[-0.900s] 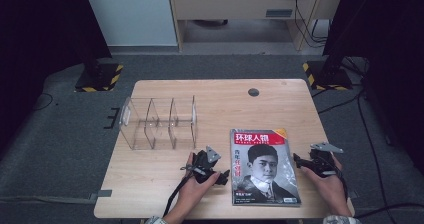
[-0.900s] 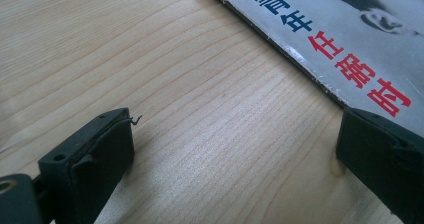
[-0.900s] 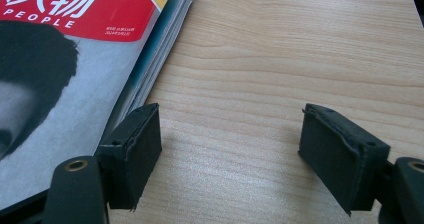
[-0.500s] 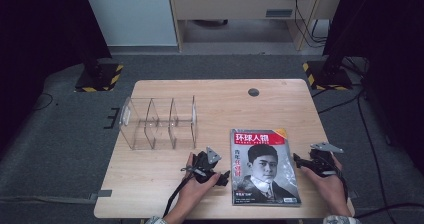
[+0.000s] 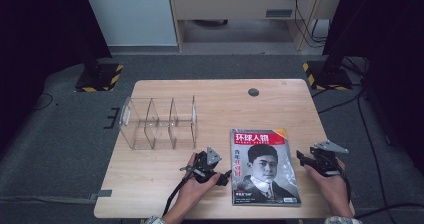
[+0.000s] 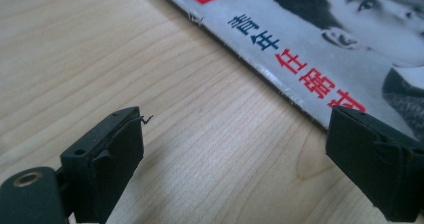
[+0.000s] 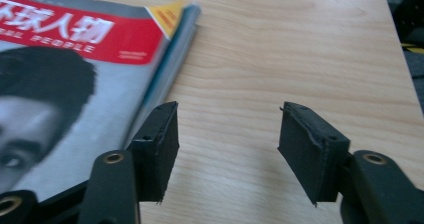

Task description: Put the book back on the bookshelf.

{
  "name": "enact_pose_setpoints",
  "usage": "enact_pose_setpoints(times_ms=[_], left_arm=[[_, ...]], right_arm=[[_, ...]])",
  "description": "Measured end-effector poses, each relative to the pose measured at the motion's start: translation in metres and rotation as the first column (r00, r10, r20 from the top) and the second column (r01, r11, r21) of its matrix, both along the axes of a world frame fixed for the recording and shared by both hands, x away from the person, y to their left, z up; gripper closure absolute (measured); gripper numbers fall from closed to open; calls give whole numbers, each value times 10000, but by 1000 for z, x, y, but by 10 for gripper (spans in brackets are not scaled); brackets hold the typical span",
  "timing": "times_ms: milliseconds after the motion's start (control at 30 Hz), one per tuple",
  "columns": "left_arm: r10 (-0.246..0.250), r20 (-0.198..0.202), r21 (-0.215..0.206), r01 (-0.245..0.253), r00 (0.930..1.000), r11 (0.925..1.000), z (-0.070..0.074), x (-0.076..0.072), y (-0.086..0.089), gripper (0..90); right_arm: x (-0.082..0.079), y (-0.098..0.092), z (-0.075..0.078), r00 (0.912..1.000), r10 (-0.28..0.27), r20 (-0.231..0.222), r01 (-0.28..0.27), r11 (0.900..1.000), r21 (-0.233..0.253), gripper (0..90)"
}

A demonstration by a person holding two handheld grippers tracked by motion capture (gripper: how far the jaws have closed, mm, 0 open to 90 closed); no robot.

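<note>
A magazine with a red title band and a portrait cover lies flat on the wooden table, near its front edge. My left gripper rests on the table just left of the magazine's spine, jaws open and empty; one jaw reaches the spine edge. My right gripper sits just right of the magazine, open, with bare wood between its jaws. The magazine's page edge runs beside its left jaw. A hand holds each gripper.
A clear acrylic file rack with several slots stands on the table's left half, behind my left gripper. A round cable hole is near the far edge. Bare wood lies right of the magazine.
</note>
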State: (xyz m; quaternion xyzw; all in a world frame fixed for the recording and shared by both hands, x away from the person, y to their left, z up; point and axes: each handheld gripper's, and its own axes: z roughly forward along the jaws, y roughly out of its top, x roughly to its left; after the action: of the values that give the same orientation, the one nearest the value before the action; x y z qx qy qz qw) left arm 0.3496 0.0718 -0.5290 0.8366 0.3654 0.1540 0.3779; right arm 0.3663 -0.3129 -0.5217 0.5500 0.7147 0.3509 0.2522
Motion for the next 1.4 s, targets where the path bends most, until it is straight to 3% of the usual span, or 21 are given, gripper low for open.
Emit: enact_pose_setpoints(times_ms=[200,333,500,567,767,800,900,1000,1033,1133,1200,1400], left_arm=[[-22,184,-313,28,9998,9995,10,-1,-3,80],[-173,-69,-327,171,9998,9993,17,-3,-12,111],[-260,6,-427,260,9997,9987,20,2,-26,111],[-370,-22,-191,370,9993,9991,17,6,-32,114],[-489,-3,26,489,9988,9988,10,1,-39,125],[-529,127,58,528,9985,9986,11,-2,-40,170],[-480,345,-8,481,9982,9988,12,-6,-41,240],[-506,326,-112,510,9982,9986,11,-7,-43,273],[-664,417,-52,666,9969,9978,10,-9,-46,326],[-697,420,-12,698,9967,9976,8,-11,-49,346],[-856,262,258,849,9960,9961,2,-13,-53,355],[-577,593,406,553,9966,9976,-1,-15,-53,356]], right_arm=[[-1,16,8,9974,651,308,-641,9974,-324,372],[2,28,10,9945,945,443,-933,9952,-279,265],[3,33,10,9938,1046,363,-1037,9943,-262,160],[5,33,9,9906,1358,185,-1354,9905,-236,108],[5,34,8,9866,1624,163,-1624,9867,-48,147],[6,36,8,9847,1737,145,-1736,9848,-75,212],[6,40,6,9791,2035,-47,-2035,9790,-72,294],[6,41,4,9749,2220,-135,-2222,9748,-171,325],[6,40,4,9760,2174,-145,-2176,9760,-125,332],[6,40,3,9769,2131,-166,-2131,9770,16,328],[8,40,-1,9752,2182,-357,-2179,9759,117,298],[16,43,-6,9755,2130,-551,-2127,9771,116,256]])
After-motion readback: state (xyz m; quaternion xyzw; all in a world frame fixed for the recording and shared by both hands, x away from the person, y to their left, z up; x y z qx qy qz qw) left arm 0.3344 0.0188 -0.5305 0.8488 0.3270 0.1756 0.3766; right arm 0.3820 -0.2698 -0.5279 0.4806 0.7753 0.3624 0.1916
